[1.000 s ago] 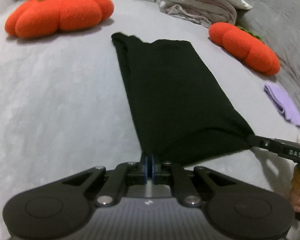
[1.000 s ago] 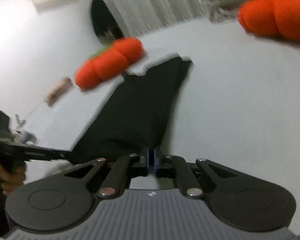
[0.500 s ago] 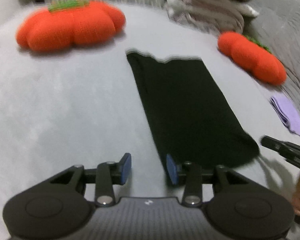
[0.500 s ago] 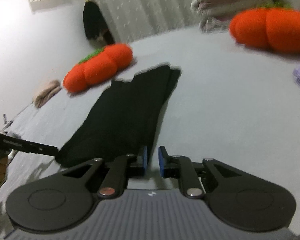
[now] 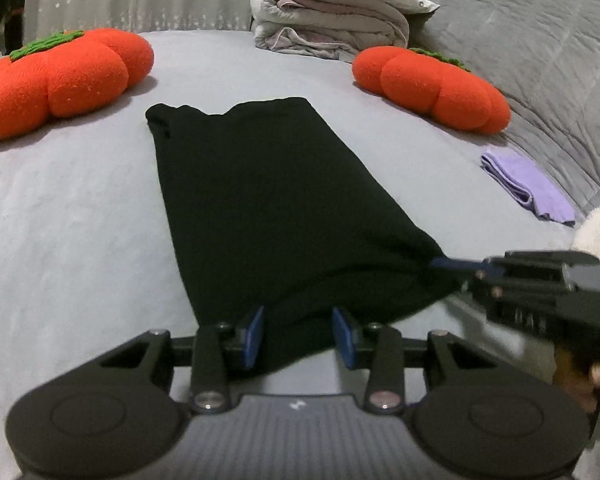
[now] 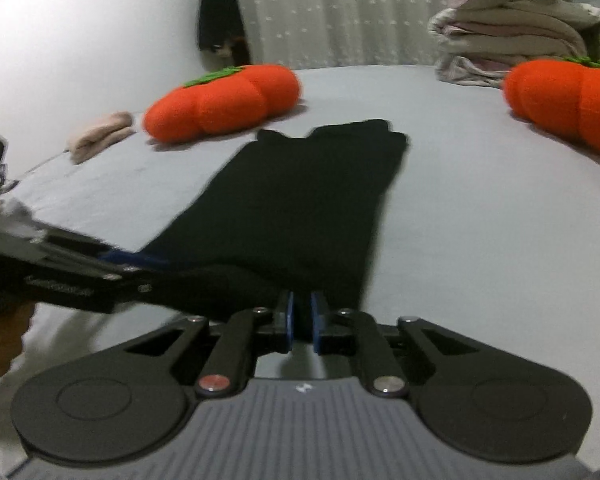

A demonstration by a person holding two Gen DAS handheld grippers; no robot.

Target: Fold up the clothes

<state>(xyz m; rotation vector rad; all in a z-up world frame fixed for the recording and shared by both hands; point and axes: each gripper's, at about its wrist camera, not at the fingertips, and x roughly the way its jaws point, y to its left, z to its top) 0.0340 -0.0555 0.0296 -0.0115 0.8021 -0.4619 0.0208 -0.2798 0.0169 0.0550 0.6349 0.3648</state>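
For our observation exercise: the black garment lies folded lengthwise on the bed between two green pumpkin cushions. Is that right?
Not quite. The pumpkin cushions are orange, with only green tops, as the left wrist view shows. The rest holds: the black garment lies folded lengthwise on the bed between them.

Soft, even indoor light is falling across both views, leaving the scene moderately dim with a cool grey cast. In the right wrist view, the white wall (image 6: 80, 40) is blowing out to glare at upper left. Faint, diffuse shadows are lying under the orange cushions (image 5: 60, 76). Fisheye distortion is curving the bed surface (image 5: 60, 220) and darkening the corners. The left wrist view is holding mostly sharp focus; motion blur is smearing the right wrist view overall.
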